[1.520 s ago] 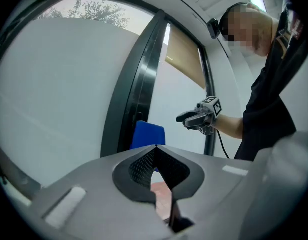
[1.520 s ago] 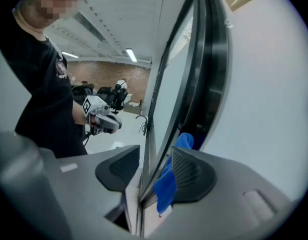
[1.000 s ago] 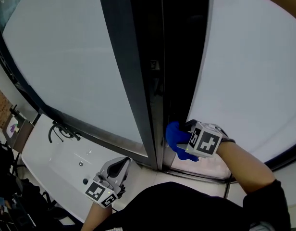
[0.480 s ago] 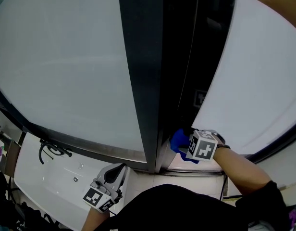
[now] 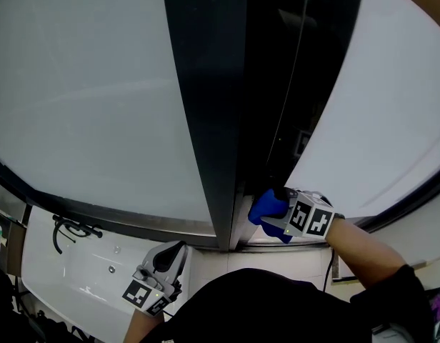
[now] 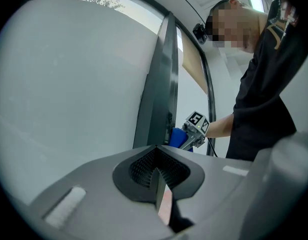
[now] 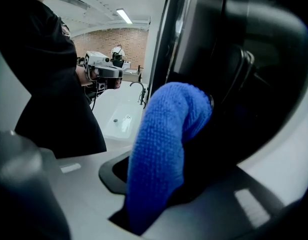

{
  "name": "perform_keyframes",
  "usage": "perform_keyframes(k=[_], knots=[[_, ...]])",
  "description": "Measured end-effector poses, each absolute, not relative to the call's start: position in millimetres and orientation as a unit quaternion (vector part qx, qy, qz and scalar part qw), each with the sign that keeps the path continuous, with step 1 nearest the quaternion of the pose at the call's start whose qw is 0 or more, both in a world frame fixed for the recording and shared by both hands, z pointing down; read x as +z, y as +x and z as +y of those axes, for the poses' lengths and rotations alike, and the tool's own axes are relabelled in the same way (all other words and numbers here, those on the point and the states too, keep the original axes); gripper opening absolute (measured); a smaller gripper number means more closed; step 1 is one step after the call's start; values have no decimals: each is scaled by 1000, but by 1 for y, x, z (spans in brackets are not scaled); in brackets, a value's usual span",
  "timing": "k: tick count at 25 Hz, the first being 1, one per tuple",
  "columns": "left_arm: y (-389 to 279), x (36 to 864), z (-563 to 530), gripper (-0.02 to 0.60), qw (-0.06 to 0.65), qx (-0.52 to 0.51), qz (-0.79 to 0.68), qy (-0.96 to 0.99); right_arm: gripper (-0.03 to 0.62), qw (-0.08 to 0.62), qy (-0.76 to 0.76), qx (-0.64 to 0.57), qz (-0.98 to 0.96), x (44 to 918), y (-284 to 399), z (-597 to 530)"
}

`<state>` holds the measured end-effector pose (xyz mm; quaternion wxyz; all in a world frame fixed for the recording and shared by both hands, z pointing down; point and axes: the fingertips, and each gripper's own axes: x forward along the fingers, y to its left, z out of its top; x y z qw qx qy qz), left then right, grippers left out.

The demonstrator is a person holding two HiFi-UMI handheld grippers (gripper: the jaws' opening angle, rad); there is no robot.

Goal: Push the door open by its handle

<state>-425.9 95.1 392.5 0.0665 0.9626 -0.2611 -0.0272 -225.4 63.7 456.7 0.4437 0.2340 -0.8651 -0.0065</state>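
Door [image 5: 206,120]: tall, dark frame between two frosted glass panels [image 5: 91,98], filling most of head view. Below left, white sink [image 5: 84,277] with black tap [image 5: 70,229], close to the door's foot. Person in black top [image 5: 277,306] along bottom edge, one forearm stretched to the door's edge. Right tongs [image 5: 277,207] low at the dark gap beside the frame, angled down into it. Clamped on blue cloth [image 5: 264,207], having just been closing, with the cloth bunched between and folding over the tip. In right gripper view, cloth up against dark door hardware. Just beside it a curved dark piece, probably the handle [image 7: 241,76], too dark to be sure. Left tongs [image 5: 166,261] well apart from the door, held about level by the sink's right end, next to the person's body. Pressed together with nothing between, plain in left gripper view. Cube with square markers facing up on each.
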Motion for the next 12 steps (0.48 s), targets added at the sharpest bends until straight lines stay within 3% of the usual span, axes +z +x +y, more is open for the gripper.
perform_keyframes(k=[12], knots=[[-425, 389, 74, 0, 78, -31, -264, 961, 117, 377, 234, -17, -896, 442, -230, 43]])
